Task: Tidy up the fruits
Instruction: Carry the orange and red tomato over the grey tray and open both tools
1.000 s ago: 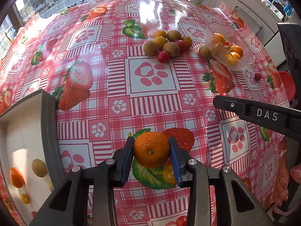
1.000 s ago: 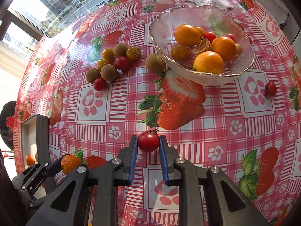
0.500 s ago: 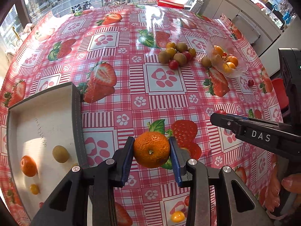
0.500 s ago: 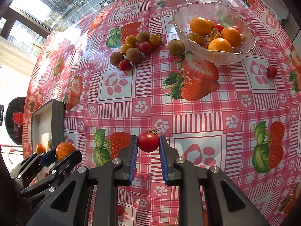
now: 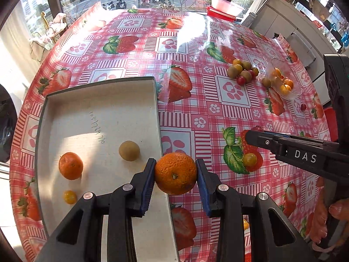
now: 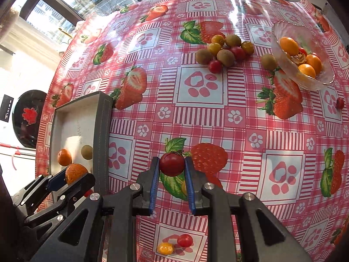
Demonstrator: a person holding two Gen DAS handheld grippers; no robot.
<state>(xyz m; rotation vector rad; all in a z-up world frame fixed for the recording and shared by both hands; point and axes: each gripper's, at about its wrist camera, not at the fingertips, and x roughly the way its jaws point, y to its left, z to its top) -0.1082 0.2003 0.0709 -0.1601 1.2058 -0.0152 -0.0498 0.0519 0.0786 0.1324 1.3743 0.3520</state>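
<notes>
My left gripper [image 5: 175, 174] is shut on a mandarin [image 5: 175, 173] and holds it above the right rim of the grey tray [image 5: 157, 109]. The tray holds another mandarin [image 5: 70, 166], a brown kiwi-like fruit [image 5: 129, 150] and a small yellow tomato [image 5: 69, 197]. My right gripper [image 6: 171, 166] is shut on a red cherry tomato [image 6: 171, 164] above the tablecloth, right of the tray [image 6: 102, 131]. The left gripper with its mandarin [image 6: 75, 172] shows at the lower left of the right wrist view.
A pile of kiwis and cherry tomatoes [image 6: 224, 49] lies at the far side beside a glass bowl [image 6: 281, 32] of orange fruit. Loose tomatoes lie near me [image 6: 184, 240] and right of the bowl [image 6: 339, 103]. A red basin [image 5: 226, 5] stands at the far table edge.
Both grippers have pulled back and left with their fruit. The left gripper has come from over the tablecloth to the tray's right rim; more of the tray is in view.
</notes>
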